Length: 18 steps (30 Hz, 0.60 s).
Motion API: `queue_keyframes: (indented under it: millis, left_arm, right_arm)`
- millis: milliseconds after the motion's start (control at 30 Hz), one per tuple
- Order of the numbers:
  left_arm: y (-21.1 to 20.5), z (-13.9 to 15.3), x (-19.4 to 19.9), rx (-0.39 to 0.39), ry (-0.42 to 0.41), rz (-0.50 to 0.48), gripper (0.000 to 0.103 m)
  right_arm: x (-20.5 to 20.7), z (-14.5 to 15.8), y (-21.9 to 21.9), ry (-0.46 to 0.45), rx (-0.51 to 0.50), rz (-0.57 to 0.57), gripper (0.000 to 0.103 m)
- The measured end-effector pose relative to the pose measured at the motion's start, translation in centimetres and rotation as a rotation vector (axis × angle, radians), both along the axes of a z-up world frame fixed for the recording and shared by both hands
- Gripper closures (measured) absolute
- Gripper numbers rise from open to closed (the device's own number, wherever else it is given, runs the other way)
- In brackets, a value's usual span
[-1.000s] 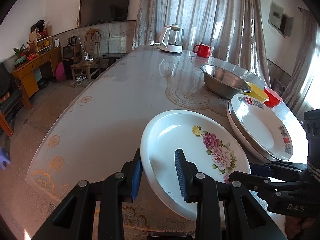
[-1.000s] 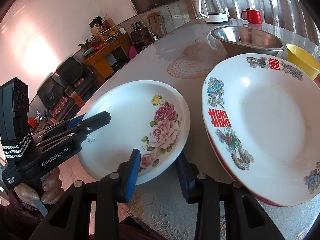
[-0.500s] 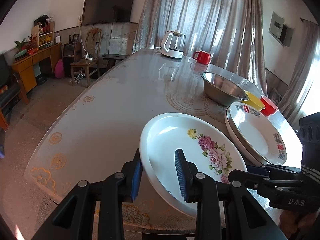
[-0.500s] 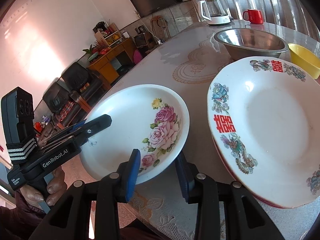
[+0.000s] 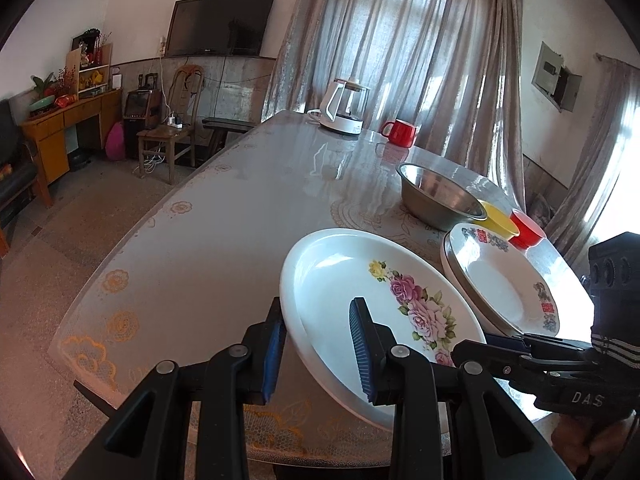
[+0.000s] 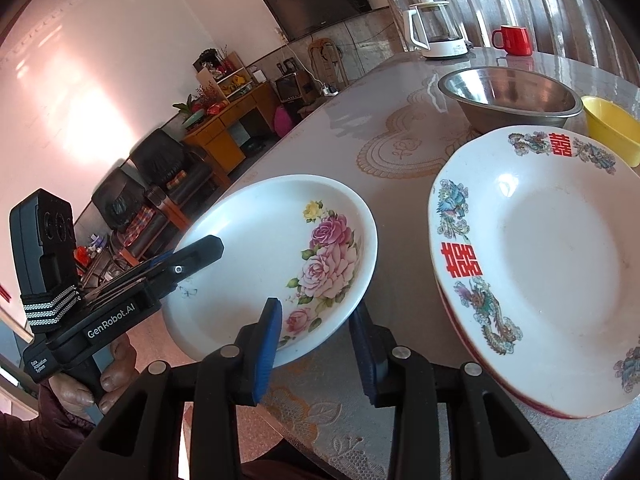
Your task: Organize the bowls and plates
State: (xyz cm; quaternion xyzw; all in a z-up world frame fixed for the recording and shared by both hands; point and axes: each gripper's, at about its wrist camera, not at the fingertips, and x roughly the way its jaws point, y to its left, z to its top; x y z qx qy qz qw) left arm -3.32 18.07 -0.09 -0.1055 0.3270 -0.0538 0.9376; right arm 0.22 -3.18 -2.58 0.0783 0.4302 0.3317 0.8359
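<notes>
- Now the left tool has its blue pads on either side of the near left rim of the rose plate, one pad under the rim and one inside the dish, closed on it.
- At the opposite side, the right tool grips the same plate's near right edge, one pad over the painted roses and one below the rim.
- Held between the two tools, the rose plate is tilted, and part of it hangs past the near edge of the bench.
- Just to the right of the right tool lies a stack of plates with red characters and dragon prints, resting on the bench, its rim close to the rose plate but apart from it.
- Beyond that stack, further ahead of the tools, stands a steel bowl.
- Next to it on the right are a yellow bowl and, seen from the left tool, a red bowl.
- Far ahead at the back of the bench stand a kettle and a red mug.
- A hand holds the left tool's handle, low on the left of the right tool's view.
</notes>
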Motion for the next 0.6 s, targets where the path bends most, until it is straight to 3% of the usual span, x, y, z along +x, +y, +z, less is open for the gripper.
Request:
queue_keyframes:
  millis: [300,600]
  left_arm:
    - [-1.2,2.1,0.3,-0.005,-0.053,-0.041,0.072]
    - [-6.7,3.8,2.8,0.0,-0.084,-0.168,0.071]
  right_arm:
    - [-0.5,1.9,-1.3,-0.052,0.033,-0.026,0.069]
    - [-0.2,4.1,-5.9,-0.103,0.04,-0.157,0.068]
